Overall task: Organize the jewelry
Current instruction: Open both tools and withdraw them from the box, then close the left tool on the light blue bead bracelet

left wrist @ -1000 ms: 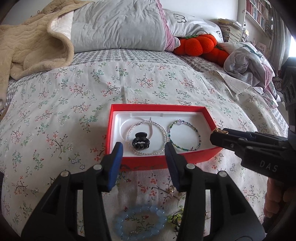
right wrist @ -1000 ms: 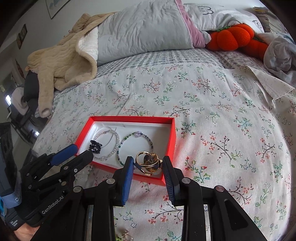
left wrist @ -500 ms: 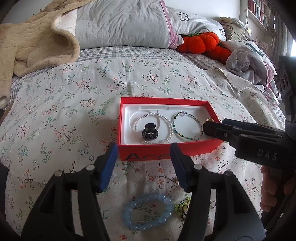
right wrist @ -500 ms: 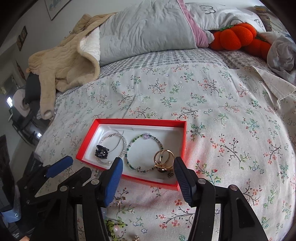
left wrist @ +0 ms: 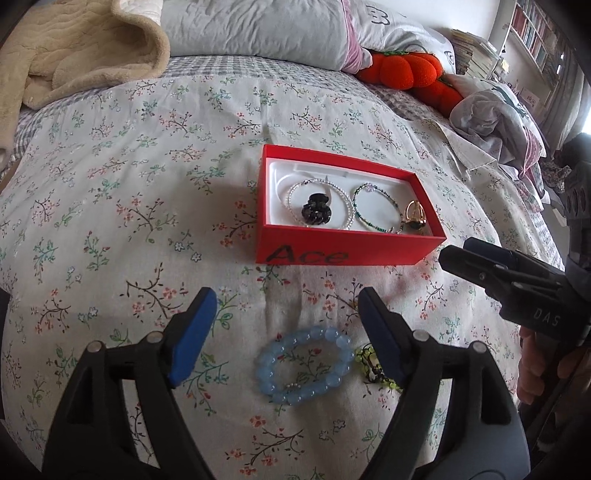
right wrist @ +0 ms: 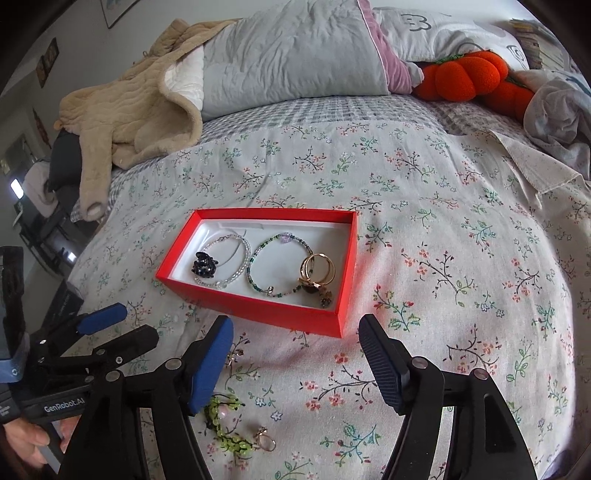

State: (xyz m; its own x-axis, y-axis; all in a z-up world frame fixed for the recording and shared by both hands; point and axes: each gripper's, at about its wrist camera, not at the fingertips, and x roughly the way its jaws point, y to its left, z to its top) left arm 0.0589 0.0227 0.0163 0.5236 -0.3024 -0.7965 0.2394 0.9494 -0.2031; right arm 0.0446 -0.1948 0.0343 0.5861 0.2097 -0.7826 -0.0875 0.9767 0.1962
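Both hand-held grippers, left [left wrist: 284,325] and right [right wrist: 295,350], hovered with jaws spread wide and empty over the floral bed [left wrist: 147,177]. A pale blue beaded bracelet [left wrist: 303,365] lay between the left's fingers. Just beyond, a red cardboard box [right wrist: 258,303] held two beaded bracelets, one black claw clip [right wrist: 204,265] and gold rings [right wrist: 317,268].

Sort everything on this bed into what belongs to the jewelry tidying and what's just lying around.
Job: red box, pearl bracelet, black hair claw, green beaded bracelet, gold rings, blue bead bracelet, green bead piece.
Lying about: beige blanket, orange plush, grey pillow.
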